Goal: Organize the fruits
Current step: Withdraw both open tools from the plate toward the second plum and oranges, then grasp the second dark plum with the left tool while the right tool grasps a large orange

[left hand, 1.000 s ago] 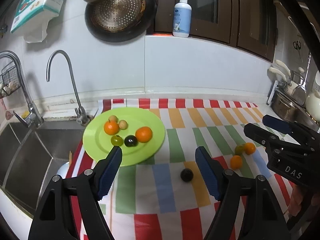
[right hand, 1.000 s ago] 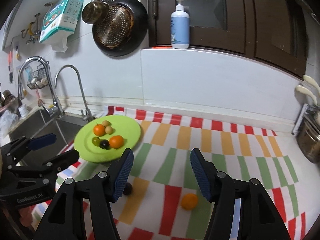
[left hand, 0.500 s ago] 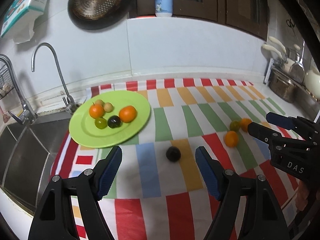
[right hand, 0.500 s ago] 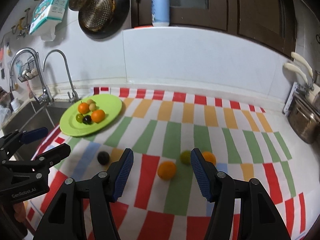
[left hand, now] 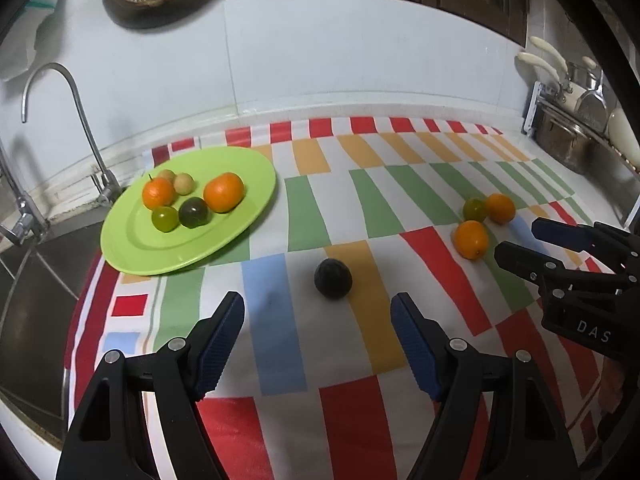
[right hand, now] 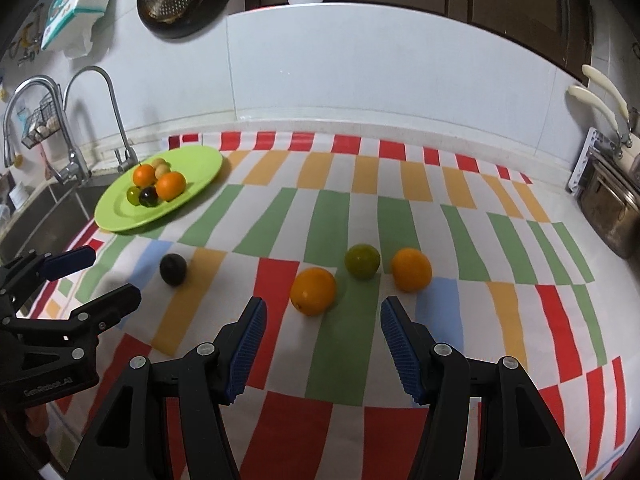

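A green plate (right hand: 120,216) at ten o'clock carries six small fruits. On the striped cloth lie a dark plum (right hand: 173,269), two oranges (right hand: 313,291) (right hand: 411,269) and a green fruit (right hand: 362,261).

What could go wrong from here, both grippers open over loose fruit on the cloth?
1. The dark fruit is round and lies loose ahead of the left gripper; a nudge from one finger could roll it away.
2. The near orange sits close to the green fruit; the right gripper may knock that one.
3. The plate already holds a tight cluster, so added fruit could roll.
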The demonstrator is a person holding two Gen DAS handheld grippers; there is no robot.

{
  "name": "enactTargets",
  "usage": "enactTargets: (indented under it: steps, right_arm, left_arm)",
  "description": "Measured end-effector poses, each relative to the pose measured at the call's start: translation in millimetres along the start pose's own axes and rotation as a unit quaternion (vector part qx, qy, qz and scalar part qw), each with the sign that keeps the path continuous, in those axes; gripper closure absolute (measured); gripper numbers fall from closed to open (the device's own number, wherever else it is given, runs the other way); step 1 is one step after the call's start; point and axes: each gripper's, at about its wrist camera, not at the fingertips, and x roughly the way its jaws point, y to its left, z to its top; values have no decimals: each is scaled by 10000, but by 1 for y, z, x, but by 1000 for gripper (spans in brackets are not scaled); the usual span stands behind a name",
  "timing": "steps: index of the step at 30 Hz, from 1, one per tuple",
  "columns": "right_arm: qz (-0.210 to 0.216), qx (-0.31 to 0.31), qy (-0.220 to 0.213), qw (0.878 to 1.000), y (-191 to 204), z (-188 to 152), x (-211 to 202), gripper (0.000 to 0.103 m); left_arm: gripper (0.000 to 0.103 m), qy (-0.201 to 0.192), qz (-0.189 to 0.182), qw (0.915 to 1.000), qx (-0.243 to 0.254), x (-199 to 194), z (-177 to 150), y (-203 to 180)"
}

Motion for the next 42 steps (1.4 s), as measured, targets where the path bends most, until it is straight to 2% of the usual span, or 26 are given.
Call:
enactTargets:
  steps: [8, 16, 29, 30, 36, 42]
  right_arm:
    - [43, 60, 161, 9998, -1, 4, 23, 43]
    - [103, 56, 275, 9996, 1, 8, 38, 52]
    - [127, -42, 337, 9993, 10, 12, 49, 66]
    - [120, -42, 333, 9994, 10, 12, 50, 69]
    - [102, -10, 363, 9993, 8, 12, 50, 70]
    - [190, 3, 298, 9994, 10, 13, 41, 70]
  left_arm:
    - [29, 107, -134, 9998, 40, 23, 9, -1]
    - [41, 276, -266, 9993, -3, 39, 15, -1]
    - [74, 472, -443, 9979, -93, 54, 17, -2]
    - [75, 492, -447, 9978, -75, 55, 17, -2]
    - [77, 509, -458, 9976, -52, 55, 17, -3]
    - [77, 374, -495, 9980, -72, 37, 19, -3]
